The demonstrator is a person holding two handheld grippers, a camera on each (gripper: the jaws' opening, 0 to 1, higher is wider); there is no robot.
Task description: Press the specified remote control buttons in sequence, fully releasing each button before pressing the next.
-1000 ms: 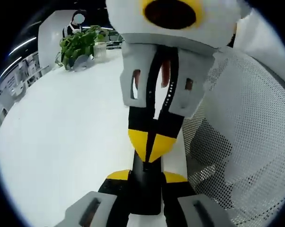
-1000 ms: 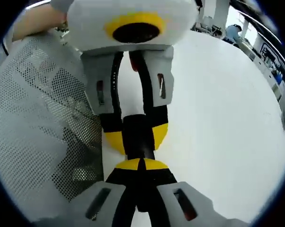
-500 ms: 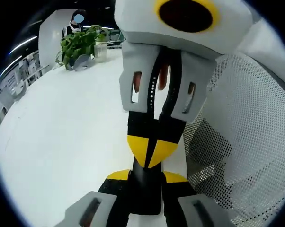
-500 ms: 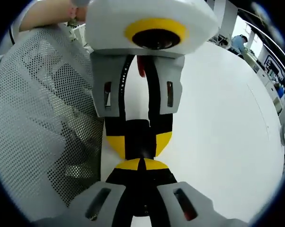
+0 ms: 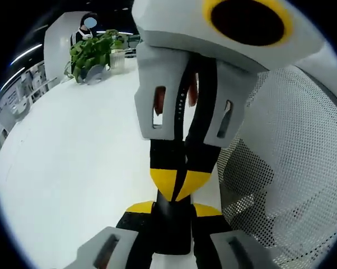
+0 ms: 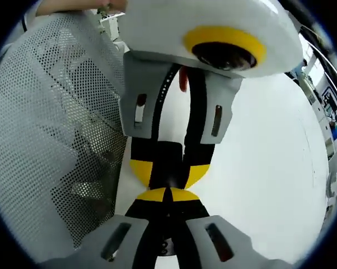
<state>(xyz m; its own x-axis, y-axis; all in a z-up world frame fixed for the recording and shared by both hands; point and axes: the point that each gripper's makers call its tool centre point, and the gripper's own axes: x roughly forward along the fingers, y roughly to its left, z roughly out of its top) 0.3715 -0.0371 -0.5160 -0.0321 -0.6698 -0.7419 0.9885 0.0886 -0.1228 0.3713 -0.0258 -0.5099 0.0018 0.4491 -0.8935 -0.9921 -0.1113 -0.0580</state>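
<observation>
While the left tongs [image 5: 174, 209] clamp a black remote [image 5: 172, 230] above the white worktop [image 5: 73, 168], the right tongs [image 6: 168, 195], pressed together and empty, touch its end with their yellow tips. A mesh chair [image 5: 291, 168] is just beside them, and a plant [image 5: 93, 53] stands well apart.

- White table [image 5: 73, 168]: broad bare surface, left and centre of left gripper view.
- Potted green plant [image 5: 93, 53]: upper left, at table's far edge.
- White perforated mesh panel [image 6: 51, 140]: left side, right gripper view.
</observation>
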